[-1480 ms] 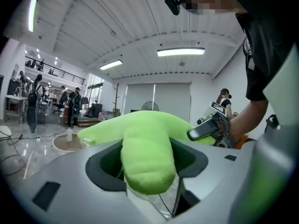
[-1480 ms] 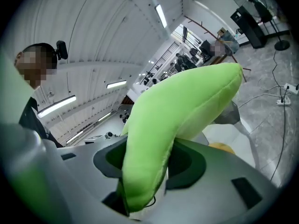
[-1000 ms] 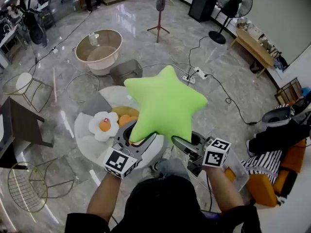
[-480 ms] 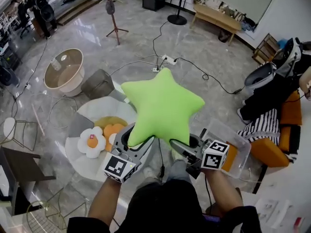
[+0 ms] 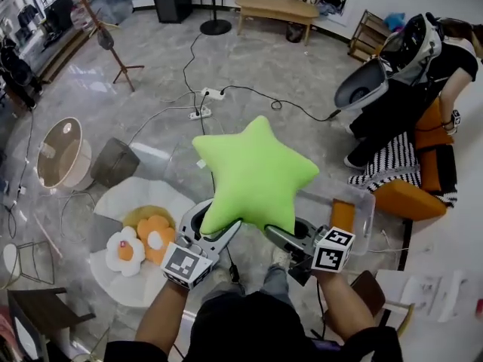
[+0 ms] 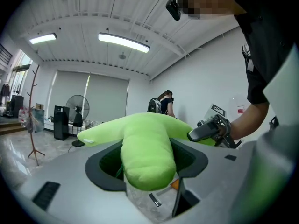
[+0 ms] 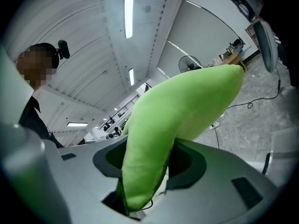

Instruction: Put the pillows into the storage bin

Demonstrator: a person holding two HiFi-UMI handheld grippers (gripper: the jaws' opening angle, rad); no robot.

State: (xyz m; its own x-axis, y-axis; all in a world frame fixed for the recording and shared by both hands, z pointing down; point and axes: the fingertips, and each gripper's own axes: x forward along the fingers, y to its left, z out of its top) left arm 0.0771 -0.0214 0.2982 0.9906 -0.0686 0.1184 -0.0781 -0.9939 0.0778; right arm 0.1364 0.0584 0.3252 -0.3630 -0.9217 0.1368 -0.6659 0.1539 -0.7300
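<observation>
A bright green star pillow [image 5: 255, 173] is held up in the air in front of me. My left gripper [image 5: 217, 226] is shut on its lower left point [image 6: 145, 155]. On the lower right point [image 7: 147, 162] my right gripper [image 5: 281, 234] is shut. The clear plastic storage bin [image 5: 361, 206] stands on the floor to the right, partly hidden behind the star. A white flower pillow with an orange centre [image 5: 124, 250] and an orange flower pillow [image 5: 156, 234] lie on a round white mat [image 5: 128, 206] at the lower left.
Black cables and a power strip [image 5: 200, 112] cross the marble floor ahead. A person [image 5: 423, 66] bends over an orange seat [image 5: 407, 196] at the right. A round basin [image 5: 60, 153], a grey stool [image 5: 115, 162], a wire frame chair [image 5: 23, 259], a fan stand [image 5: 215, 21] and a bench [image 5: 275, 7] stand around.
The view has swung to the right: the mat with the flower pillows slid left, and the storage bin came further into sight. Both grippers keep hold of the star pillow.
</observation>
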